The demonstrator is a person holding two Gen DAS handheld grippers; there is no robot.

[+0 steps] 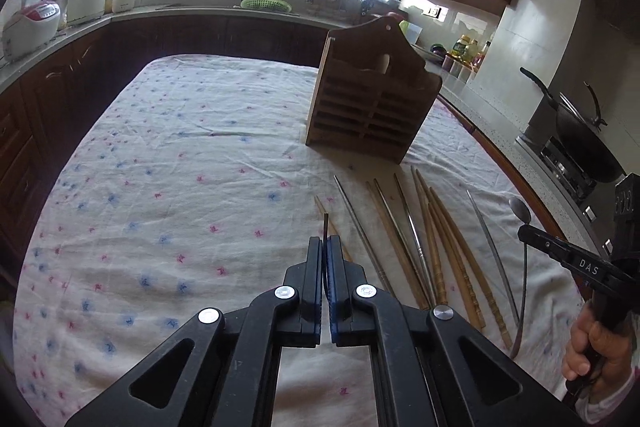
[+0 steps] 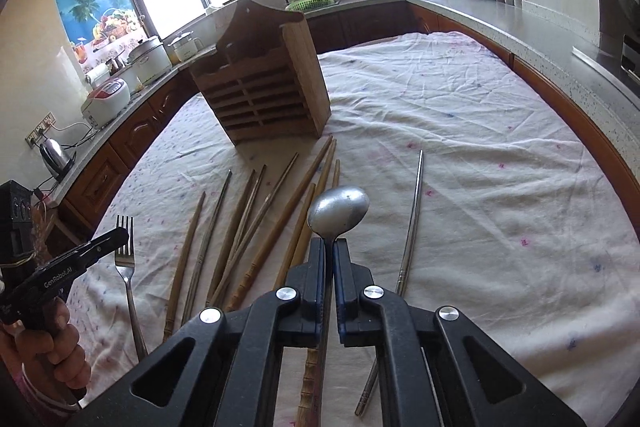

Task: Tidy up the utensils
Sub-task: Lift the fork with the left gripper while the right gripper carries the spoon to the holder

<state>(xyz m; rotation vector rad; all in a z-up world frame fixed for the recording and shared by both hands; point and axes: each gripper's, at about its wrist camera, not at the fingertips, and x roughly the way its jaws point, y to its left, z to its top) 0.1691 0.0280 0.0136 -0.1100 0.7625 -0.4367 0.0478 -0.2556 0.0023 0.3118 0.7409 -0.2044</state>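
A slatted brown wooden utensil holder (image 2: 262, 83) stands upright on the flower-printed white cloth (image 2: 460, 131), beyond a fan of wooden and metal chopsticks (image 2: 256, 223). The right gripper (image 2: 329, 247) is clamped on the neck of a grey metal spoon (image 2: 338, 209), bowl just past the fingertips, handle hidden beneath. The left gripper (image 1: 325, 247) is closed on a silver metal fork (image 2: 125, 251); its own view shows the fork only edge-on.

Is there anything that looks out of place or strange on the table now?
Nothing is spilled or broken. The chopsticks lie loose and fanned out on the cloth, not in the wooden holder. One metal chopstick lies apart from them.
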